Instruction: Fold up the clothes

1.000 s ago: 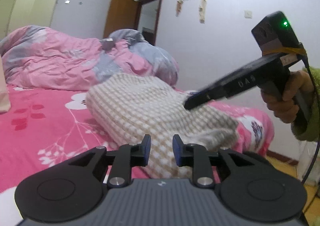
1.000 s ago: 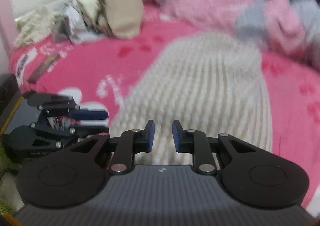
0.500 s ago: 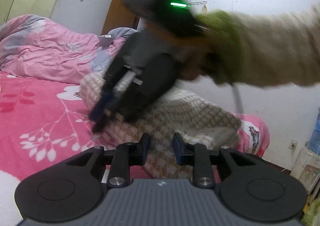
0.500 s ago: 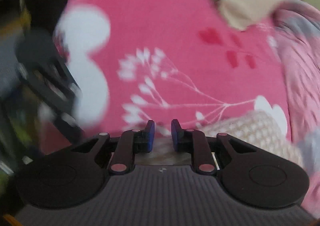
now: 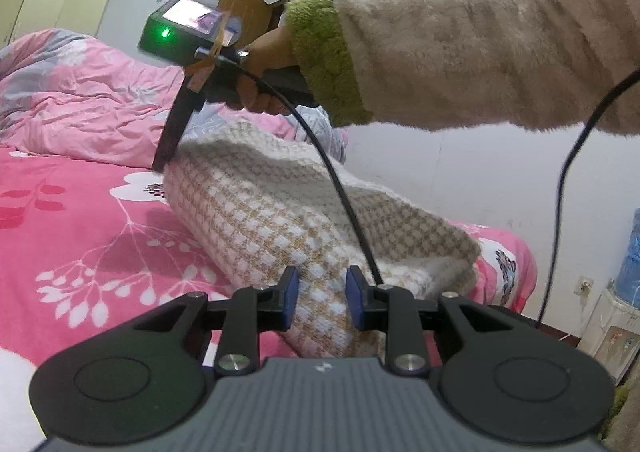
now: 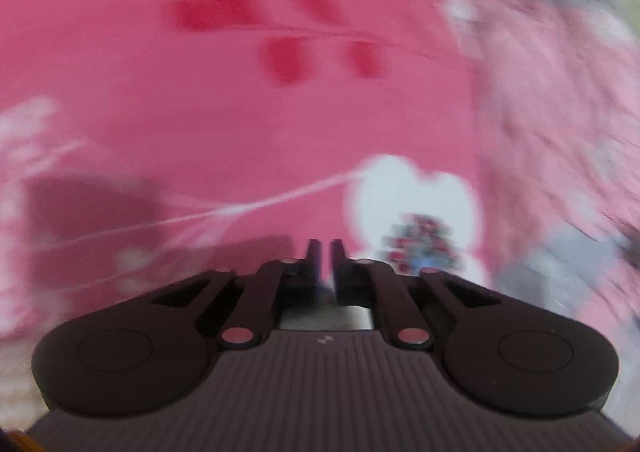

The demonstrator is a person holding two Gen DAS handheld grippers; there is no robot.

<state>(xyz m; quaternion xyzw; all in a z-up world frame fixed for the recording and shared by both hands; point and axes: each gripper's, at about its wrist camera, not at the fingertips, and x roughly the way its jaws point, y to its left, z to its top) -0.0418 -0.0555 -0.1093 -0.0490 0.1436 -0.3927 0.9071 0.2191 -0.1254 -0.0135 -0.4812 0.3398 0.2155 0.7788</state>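
Left hand-held gripper (image 5: 318,302): blue-padded fingers spread, cream-and-tan checked knit garment (image 5: 280,208) between them, contact not determinable. Right hand-held gripper (image 6: 325,258): fingers nearly pressed together; its tip meets the garment's far corner in the left view, grip not confirmable. Garment lies bunched on the pink floral bed sheet (image 5: 80,236)
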